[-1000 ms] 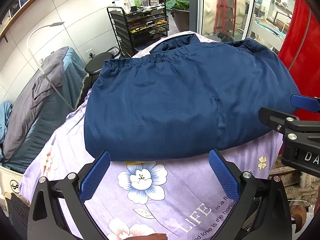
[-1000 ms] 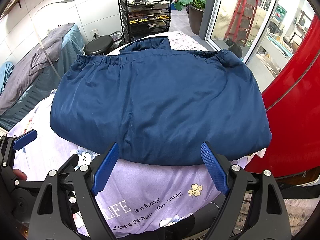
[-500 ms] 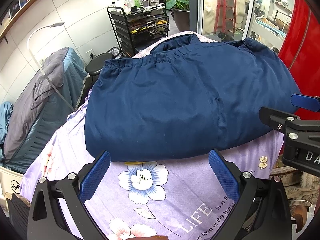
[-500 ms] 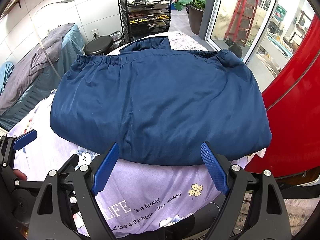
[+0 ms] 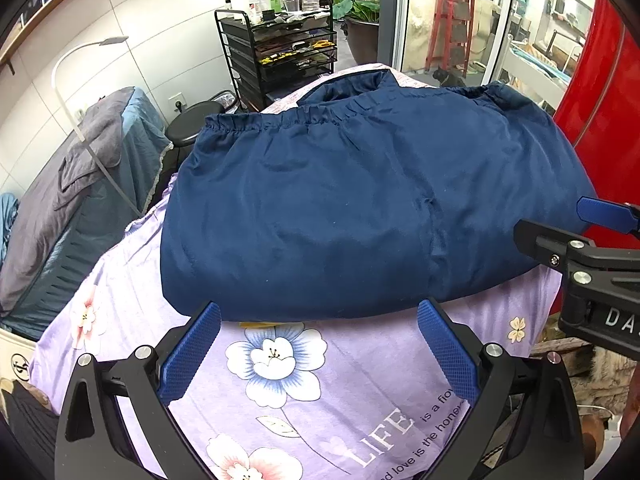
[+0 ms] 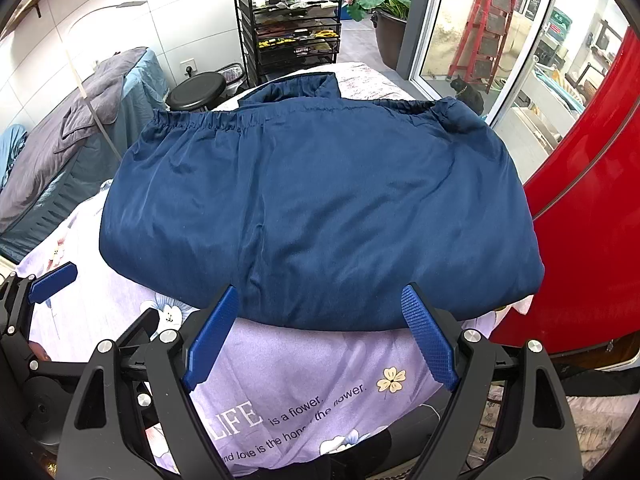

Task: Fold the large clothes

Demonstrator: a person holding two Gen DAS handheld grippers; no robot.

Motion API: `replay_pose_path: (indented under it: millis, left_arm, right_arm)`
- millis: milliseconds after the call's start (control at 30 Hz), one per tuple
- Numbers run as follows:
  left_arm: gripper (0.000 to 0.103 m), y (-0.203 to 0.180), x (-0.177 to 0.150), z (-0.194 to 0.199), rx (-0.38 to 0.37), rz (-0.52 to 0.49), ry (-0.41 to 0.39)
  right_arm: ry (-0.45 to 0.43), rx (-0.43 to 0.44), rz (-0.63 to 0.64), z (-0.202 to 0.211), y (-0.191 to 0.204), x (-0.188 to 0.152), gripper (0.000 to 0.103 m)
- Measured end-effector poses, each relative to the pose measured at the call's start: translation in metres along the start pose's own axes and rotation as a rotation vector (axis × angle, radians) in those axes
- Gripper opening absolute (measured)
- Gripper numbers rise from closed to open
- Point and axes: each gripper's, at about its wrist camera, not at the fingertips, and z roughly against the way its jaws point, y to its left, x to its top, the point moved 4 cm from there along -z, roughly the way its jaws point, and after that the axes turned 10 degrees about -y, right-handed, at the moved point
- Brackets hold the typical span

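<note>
A large navy blue garment (image 5: 360,208) lies folded on a lilac flowered sheet (image 5: 280,400) that covers the table; its gathered elastic hem runs along the far side. It also shows in the right wrist view (image 6: 320,208). My left gripper (image 5: 318,320) is open and empty, just short of the garment's near folded edge. My right gripper (image 6: 320,304) is open and empty at the same near edge, further right. The right gripper also shows at the right edge of the left wrist view (image 5: 600,216). The left gripper's blue fingertip (image 6: 54,280) shows at the left of the right wrist view.
A red cabinet (image 6: 592,220) stands close on the right of the table. A black stool (image 6: 196,90) and a black drawer rack (image 6: 296,36) stand behind the table. A covered bed with grey cloth (image 5: 72,200) is on the left.
</note>
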Motion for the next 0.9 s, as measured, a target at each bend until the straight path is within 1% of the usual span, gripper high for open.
replay_pose_path:
  millis: [133,200,300,433,600,800,900]
  left_arm:
    - [0.097,0.0015,0.0018,0.0036,0.013,0.014,-0.034]
    - [0.097,-0.0001,0.0027,0.0051,0.010,0.000,-0.052]
    - [0.097,-0.0020,0.0045,0.0084,0.032,-0.023,-0.087]
    - [0.097,-0.0049,0.0050,0.0089,0.042,-0.046,-0.098]
    - [0.097,-0.0051,0.0049,0.0087,0.049,-0.045,-0.094]
    - [0.097,-0.0035,0.0062,0.0064,0.069,-0.032,-0.062]
    - [0.097,-0.0040,0.0061,0.0071,0.061,-0.027,-0.065]
  right_arm:
    - [-0.004,-0.001,-0.003,0.0006,-0.0001,-0.0007,0.083]
    - [-0.005,-0.003,-0.003,0.0008,-0.0002,-0.0008,0.083]
    - [-0.005,-0.001,-0.003,0.0005,-0.0004,-0.0005,0.083]
    - [-0.005,-0.002,-0.007,0.0010,-0.0005,-0.0003,0.083]
    - [-0.006,-0.002,-0.007,0.0014,-0.0003,0.0003,0.083]
    - [-0.006,-0.002,-0.008,0.0014,-0.0002,0.0005,0.083]
    - [-0.005,-0.002,-0.009,0.0013,0.0000,0.0007,0.083]
